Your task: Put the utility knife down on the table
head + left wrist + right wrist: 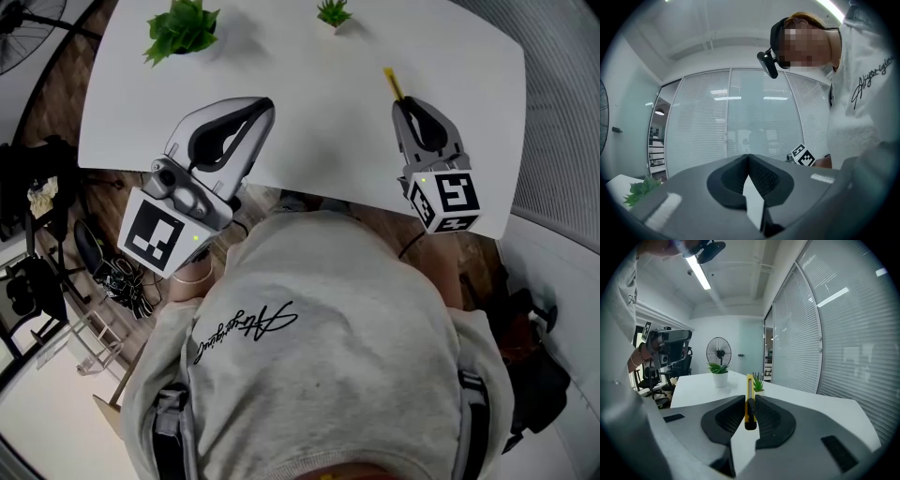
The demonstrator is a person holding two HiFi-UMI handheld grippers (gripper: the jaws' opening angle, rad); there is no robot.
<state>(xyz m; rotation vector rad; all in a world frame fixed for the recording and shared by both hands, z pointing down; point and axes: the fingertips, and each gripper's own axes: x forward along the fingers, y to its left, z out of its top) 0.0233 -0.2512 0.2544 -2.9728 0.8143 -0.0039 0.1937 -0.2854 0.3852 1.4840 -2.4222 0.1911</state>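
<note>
Currently the utility knife (749,401) is clamped between the jaws of the right gripper (401,101), not laid on the table (319,122). The yellow body is pinched edge-on between the two ribbed pads. Its black end sits back between the jaws and the rest sticks out past the jaw tips toward the far edge. In the head view the knife is seen over the right half of the table, roughly midway between the near and far edges. Contact between the knife tip and the tabletop cannot be made out.

The left gripper (749,155) is closed and empty, with the pads meeting and nothing between them. Its jaw tips are placed over the table just inside the near edge, left of centre. Its body and marker cube (155,234) hang off that edge, beside the person's grey sweatshirt (319,347). The right gripper's marker cube (442,199) is seen at the near edge on the right side.

Two plants are set along the far edge. The larger one (182,28) is toward the far-left corner, in a white pot as shown by the right gripper view. The smaller one (333,12) is near the middle of the far edge. A standing fan (718,351) is seen beyond the table on the larger plant's side. The two grippers are well apart.
</note>
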